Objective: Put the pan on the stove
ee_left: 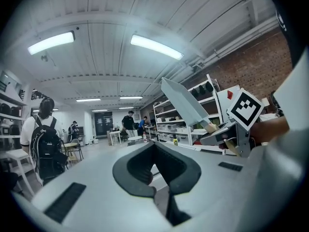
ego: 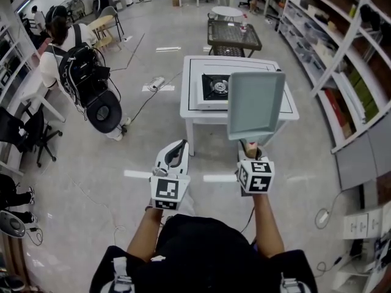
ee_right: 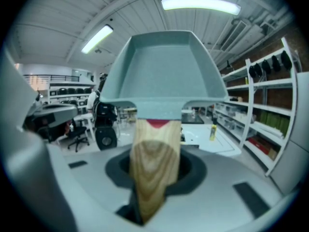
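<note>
The right gripper (ego: 249, 146) is clamped on the wooden handle (ee_right: 154, 173) of a square grey-green pan (ego: 255, 102). Its jaws pinch the handle near its end, so the whole pan sticks out beyond the tips. The pan is carried in the air with its body raised well above the handle and its open side towards the person. That grip at the handle's end probably gives the longest reach for setting the pan down, though it also leaves the pan's weight levering on the pads.

The left gripper (ego: 180, 146) hangs beside the right one, a little to its left. Its jaws look drawn together with nothing between them. It seems to be kept idle and clear, since one gripper is enough to carry the pan.

The portable gas stove (ego: 215, 88) sits on the left part of a white table (ego: 190, 108), farther into the room than the person. Its burner is bare and nothing else stands on the table. In the head view the pan overlaps the table's right side, but both grippers are on the near side of it, over open floor. I judge that the pan has not reached the stove and the carry is under way.

To finish, the pan would have to be brought farther and to the left, tipped level, and lowered onto the burner's supports before the jaws let go. The likely risk is the pan swinging about the pinched handle as it is levelled.
</note>
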`<action>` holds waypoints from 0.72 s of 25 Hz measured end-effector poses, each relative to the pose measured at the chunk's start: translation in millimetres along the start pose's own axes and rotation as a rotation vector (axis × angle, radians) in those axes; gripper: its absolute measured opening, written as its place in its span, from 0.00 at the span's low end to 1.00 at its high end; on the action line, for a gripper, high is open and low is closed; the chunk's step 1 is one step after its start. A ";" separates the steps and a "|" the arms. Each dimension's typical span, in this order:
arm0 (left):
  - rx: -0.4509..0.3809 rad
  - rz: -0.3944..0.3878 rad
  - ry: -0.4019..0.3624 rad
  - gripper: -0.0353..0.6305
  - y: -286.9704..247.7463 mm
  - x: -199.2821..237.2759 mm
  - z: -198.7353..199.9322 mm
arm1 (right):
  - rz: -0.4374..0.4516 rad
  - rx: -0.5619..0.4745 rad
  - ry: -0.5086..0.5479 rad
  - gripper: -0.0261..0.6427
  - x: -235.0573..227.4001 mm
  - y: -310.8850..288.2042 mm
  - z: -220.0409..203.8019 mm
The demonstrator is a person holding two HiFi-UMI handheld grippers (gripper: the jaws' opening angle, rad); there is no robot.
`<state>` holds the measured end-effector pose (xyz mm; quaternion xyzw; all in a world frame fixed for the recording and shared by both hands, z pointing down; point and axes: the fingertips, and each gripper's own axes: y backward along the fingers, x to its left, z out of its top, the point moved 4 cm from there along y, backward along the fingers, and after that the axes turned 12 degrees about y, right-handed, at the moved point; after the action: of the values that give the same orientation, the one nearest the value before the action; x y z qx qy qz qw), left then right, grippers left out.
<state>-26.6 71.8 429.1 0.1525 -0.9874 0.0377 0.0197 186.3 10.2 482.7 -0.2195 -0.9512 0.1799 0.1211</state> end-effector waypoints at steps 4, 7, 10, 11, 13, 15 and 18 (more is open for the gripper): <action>-0.005 -0.003 0.024 0.09 -31.4 27.1 5.1 | -0.007 0.010 0.002 0.20 -3.3 -36.5 15.8; 0.000 -0.011 0.036 0.09 -52.2 48.4 8.4 | -0.015 0.028 -0.002 0.20 -4.5 -61.7 25.8; 0.011 -0.021 0.034 0.09 -71.5 73.6 12.3 | -0.022 0.041 -0.007 0.20 -1.5 -87.8 39.2; 0.013 -0.025 0.035 0.09 -77.9 82.0 14.0 | -0.024 0.045 -0.010 0.20 0.0 -96.2 43.7; 0.018 -0.032 0.035 0.09 -90.4 98.3 20.0 | -0.030 0.053 -0.015 0.20 3.4 -112.9 51.7; 0.027 -0.039 0.028 0.09 -102.1 115.0 26.8 | -0.039 0.062 -0.017 0.20 7.2 -129.5 59.5; 0.028 -0.062 0.047 0.09 -117.6 140.2 22.4 | -0.049 0.079 -0.025 0.20 14.0 -153.3 68.1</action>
<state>-125.2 -83.8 421.9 0.1823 -0.9808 0.0543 0.0417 95.6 -131.7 483.7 -0.1886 -0.9499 0.2171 0.1220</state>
